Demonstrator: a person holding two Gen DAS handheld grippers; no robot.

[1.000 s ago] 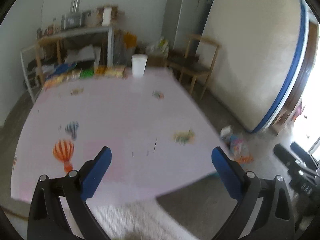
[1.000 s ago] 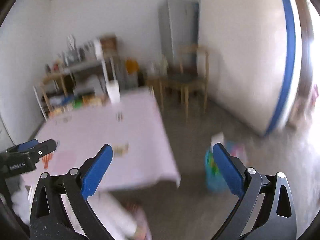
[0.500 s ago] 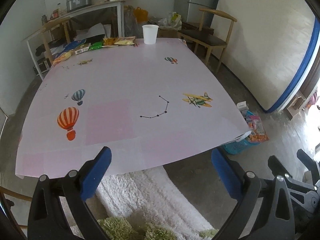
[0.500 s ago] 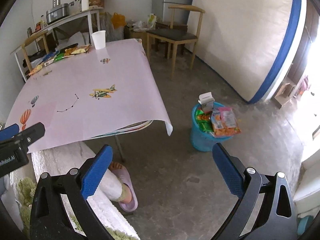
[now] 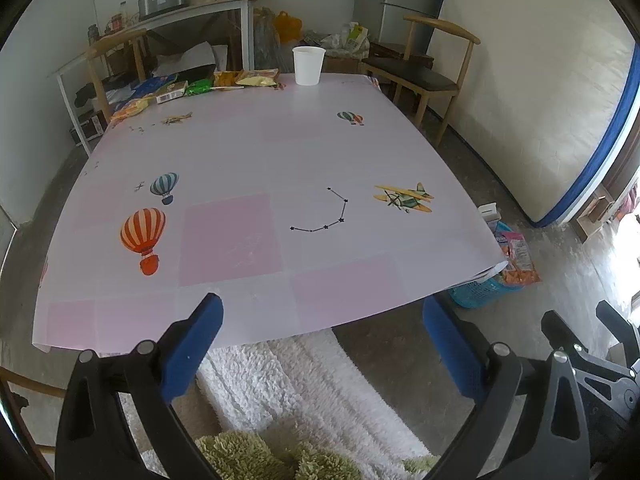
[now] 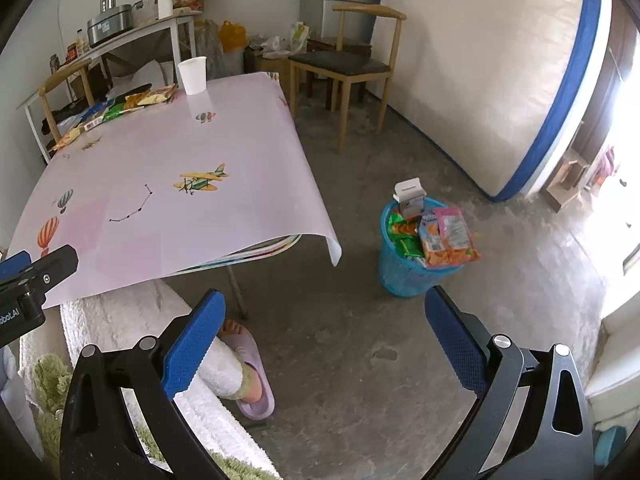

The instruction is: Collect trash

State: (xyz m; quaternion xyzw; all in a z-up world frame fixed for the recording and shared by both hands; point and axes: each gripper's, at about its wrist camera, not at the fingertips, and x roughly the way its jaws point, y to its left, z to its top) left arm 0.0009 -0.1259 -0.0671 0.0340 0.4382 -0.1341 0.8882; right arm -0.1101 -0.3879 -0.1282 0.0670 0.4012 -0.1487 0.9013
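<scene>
Snack wrappers [image 5: 192, 88] lie in a row along the table's far left edge, beside a white paper cup [image 5: 308, 65]. The right wrist view shows the same wrappers [image 6: 132, 102] and cup [image 6: 193, 75]. A blue bin [image 6: 412, 268] stands on the floor right of the table, piled with packets and a small carton [image 6: 410, 198]; its edge [image 5: 484, 288] shows past the table corner in the left wrist view. My left gripper [image 5: 322, 316] hangs open over the table's near edge, holding nothing. My right gripper [image 6: 322, 314] is open above the bare floor, left of the bin.
The pink tablecloth [image 5: 260, 168] covers the table. A wooden chair [image 6: 352, 60] stands behind it, a mattress [image 6: 488, 80] leans on the right wall, and a cluttered shelf table [image 5: 168, 24] is at the back. A person's slippered foot [image 6: 250, 384] rests under the table.
Both views swung down and settled from a blurred, higher look at the room; the table top and the bin now show sharply. Both grippers stayed open.
</scene>
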